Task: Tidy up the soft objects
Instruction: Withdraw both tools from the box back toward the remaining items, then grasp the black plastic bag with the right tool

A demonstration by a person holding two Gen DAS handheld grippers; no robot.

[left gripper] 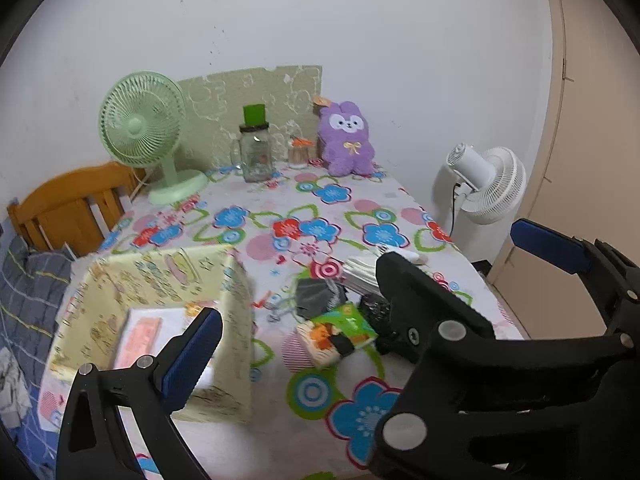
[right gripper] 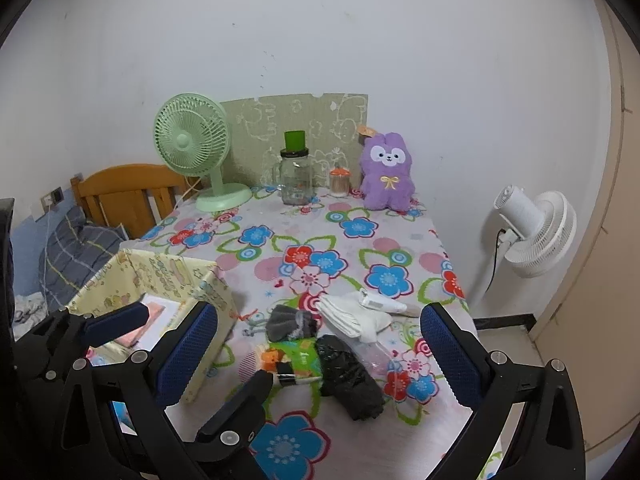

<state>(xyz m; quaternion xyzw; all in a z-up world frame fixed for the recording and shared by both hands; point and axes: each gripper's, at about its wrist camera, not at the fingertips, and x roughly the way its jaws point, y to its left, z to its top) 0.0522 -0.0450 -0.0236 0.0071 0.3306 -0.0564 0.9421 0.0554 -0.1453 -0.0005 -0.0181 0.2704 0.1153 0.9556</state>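
Note:
A pile of soft things lies on the flowered table (right gripper: 280, 400): a grey sock (right gripper: 290, 322), white folded cloth (right gripper: 352, 316), a black bundle (right gripper: 350, 376) and a green packet (right gripper: 300, 354). The pile also shows in the left wrist view (left gripper: 332, 312). A yellow fabric box (left gripper: 160, 304) (right gripper: 176, 280) stands left of the pile and holds a pink and white item (left gripper: 140, 336). My left gripper (left gripper: 360, 280) is open and empty above the box and pile. My right gripper (right gripper: 320, 344) is open and empty above the pile.
At the table's back stand a green fan (right gripper: 192, 148), a glass jar with a green lid (right gripper: 296, 176), a small jar (right gripper: 340, 182) and a purple plush rabbit (right gripper: 386, 172). A wooden chair (right gripper: 120, 196) is left. A white floor fan (right gripper: 536, 224) is right.

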